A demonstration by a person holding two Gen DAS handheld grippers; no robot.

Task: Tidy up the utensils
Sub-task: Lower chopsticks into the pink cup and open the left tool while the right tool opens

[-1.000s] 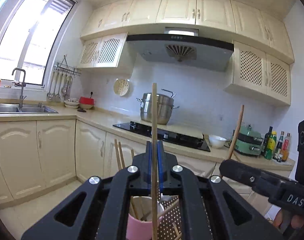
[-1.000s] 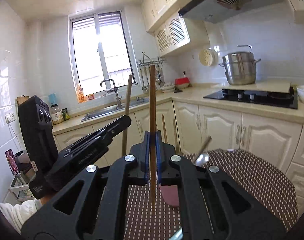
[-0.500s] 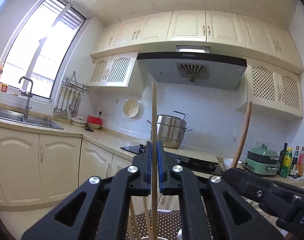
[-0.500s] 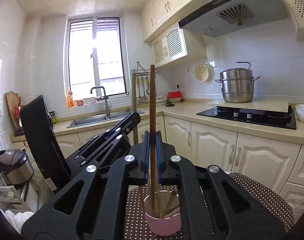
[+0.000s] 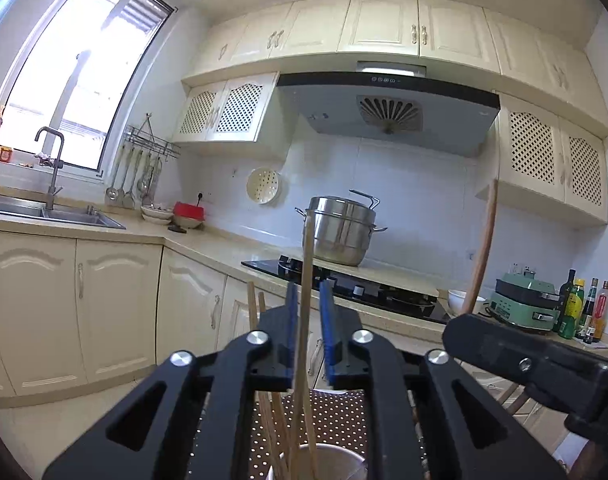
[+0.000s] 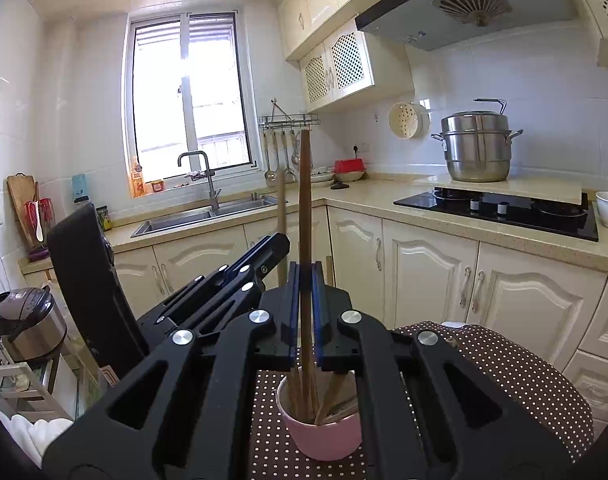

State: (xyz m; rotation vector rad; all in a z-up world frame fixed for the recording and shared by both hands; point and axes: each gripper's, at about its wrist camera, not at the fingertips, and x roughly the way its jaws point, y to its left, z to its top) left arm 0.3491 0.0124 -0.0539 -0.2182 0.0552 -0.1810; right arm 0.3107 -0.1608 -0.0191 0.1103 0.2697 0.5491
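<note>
Left gripper [image 5: 308,328]: jaws are opening, with a pale chopstick [image 5: 305,320] standing upright between the blue pads. A gap shows on both sides of the stick, so it is released, not clamped. Its lower end is already inside the cup [image 5: 328,462], whose white rim is seen at the bottom edge of the left view. More sticks are seen leaning in the cup beside it.

Right gripper [image 6: 304,308]: clenched on a dark chopstick [image 6: 304,216], held upright. In the right view its lower end is down in the pink cup, among the sticks already parked there. It is not yet let go.

The cup is set on the dotted cloth [image 6: 504,364] of a small table, directly under both grippers, which are close together.

Progress, as judged: late stage. Several utensils are already stowed in the cup, the left stick is being dropped in, and the right one is positioned for release. Left to do: right jaws to be opened, both grippers to be lifted clear without dragging the sticks out. Whether any loose utensils remain on the cloth cannot be told; most of it is hidden behind the gripper bodies.
</note>
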